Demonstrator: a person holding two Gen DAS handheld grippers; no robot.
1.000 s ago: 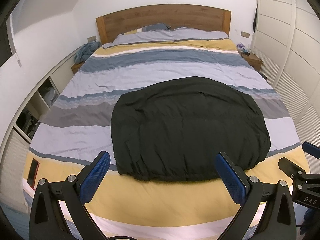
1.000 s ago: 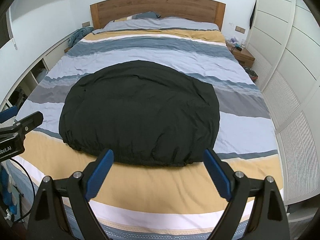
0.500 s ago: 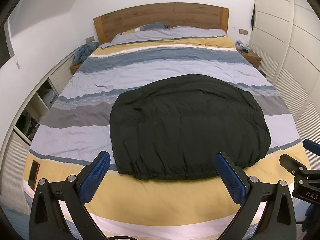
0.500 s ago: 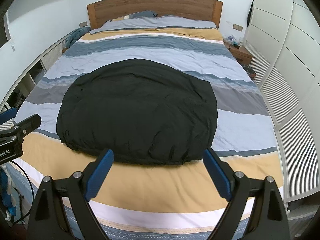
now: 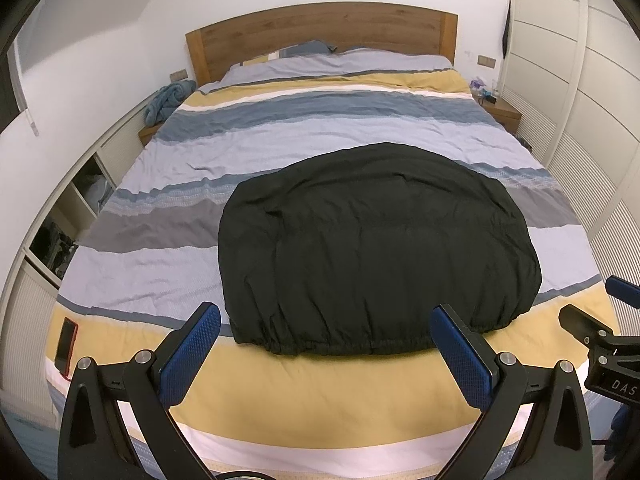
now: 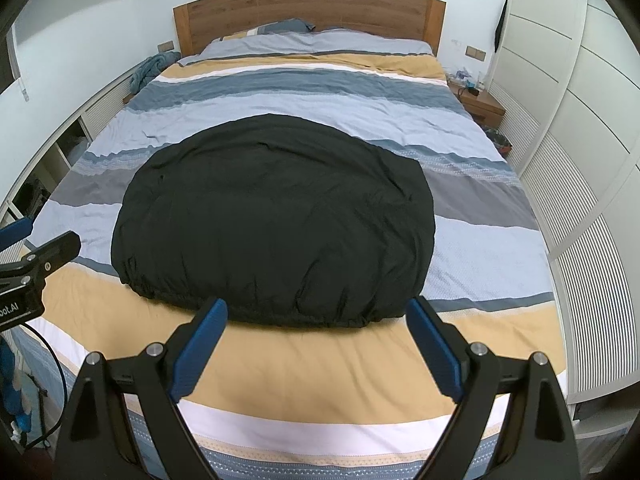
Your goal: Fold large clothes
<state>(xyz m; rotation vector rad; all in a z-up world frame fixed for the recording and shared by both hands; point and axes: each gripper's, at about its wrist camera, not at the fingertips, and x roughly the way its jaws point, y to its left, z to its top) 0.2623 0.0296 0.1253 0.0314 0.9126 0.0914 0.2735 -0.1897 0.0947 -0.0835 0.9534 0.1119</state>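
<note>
Black clothing [image 5: 376,248] lies flat on the striped bed [image 5: 304,384], just past the yellow stripe near you. Your left gripper [image 5: 326,348] hangs over the bed's near edge, fingers spread wide and holding nothing. Your right gripper [image 6: 316,340] is wide too, and the cloth's gathered hem sits just beyond its blue fingertips [image 6: 208,320].

The black garment [image 5: 376,248] hides the duvet stripes beneath it, and its sleeves or collar cannot be made out. The small items on the far right nightstand [image 6: 478,102] are too small to identify. The right gripper [image 5: 616,320] is cut off by the left view's right edge. The open shelves [image 5: 68,224] at left are dark, their contents unclear.
</note>
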